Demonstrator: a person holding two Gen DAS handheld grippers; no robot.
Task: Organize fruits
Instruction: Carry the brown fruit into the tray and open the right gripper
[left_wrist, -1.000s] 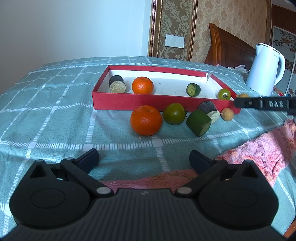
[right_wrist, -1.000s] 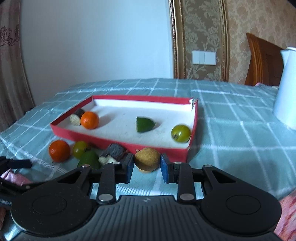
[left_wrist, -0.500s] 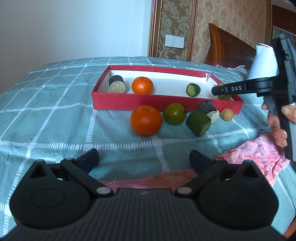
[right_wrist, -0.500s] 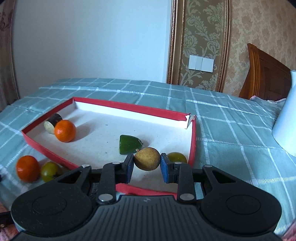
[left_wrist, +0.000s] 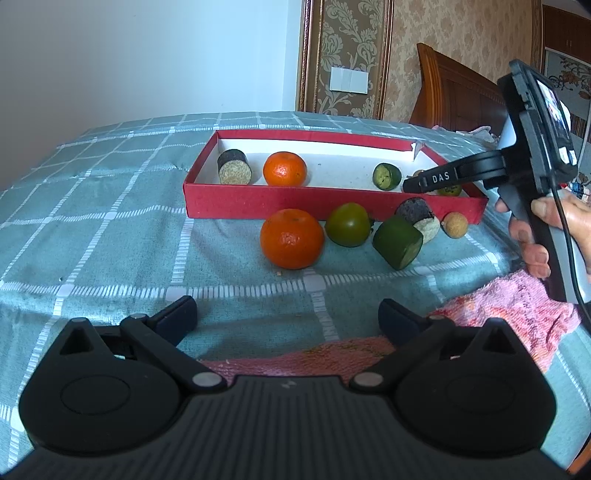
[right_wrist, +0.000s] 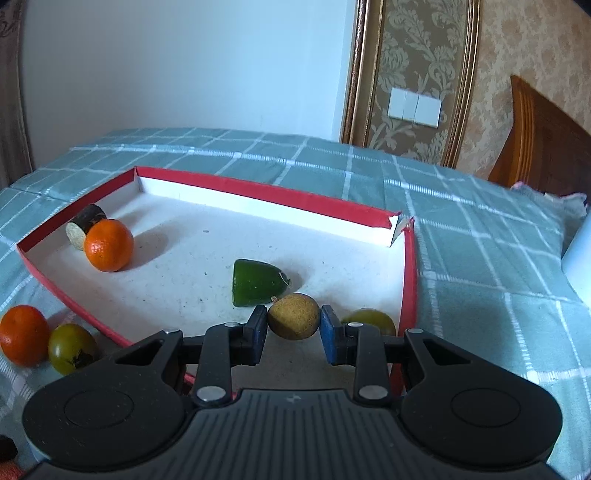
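My right gripper (right_wrist: 294, 325) is shut on a small tan round fruit (right_wrist: 294, 320), held over the near right part of the red tray (right_wrist: 266, 195). Just beyond it in the tray lie a green cut fruit (right_wrist: 255, 282) and a green tomato (right_wrist: 371, 320); an orange (right_wrist: 108, 245) and a dark cut piece (right_wrist: 85, 225) sit at the tray's left. My left gripper (left_wrist: 287, 317) is open low over the bed, short of an orange (left_wrist: 291, 238), a green tomato (left_wrist: 348, 224), a green cut piece (left_wrist: 398, 242), a dark piece (left_wrist: 417, 214) and a tan fruit (left_wrist: 455, 225) lying in front of the tray (left_wrist: 295, 203). The right gripper (left_wrist: 413, 182) reaches over the tray's right end.
A pink towel (left_wrist: 509, 306) lies on the checked teal bedspread near my left gripper. A person's hand (left_wrist: 543, 229) holds the right gripper's handle. A wooden headboard (right_wrist: 546, 140) stands behind, and part of a white kettle (right_wrist: 580, 262) shows at the right edge.
My right gripper has carried the tan fruit from in front of the tray's near wall forward to above the tray floor. My left gripper has stayed still.
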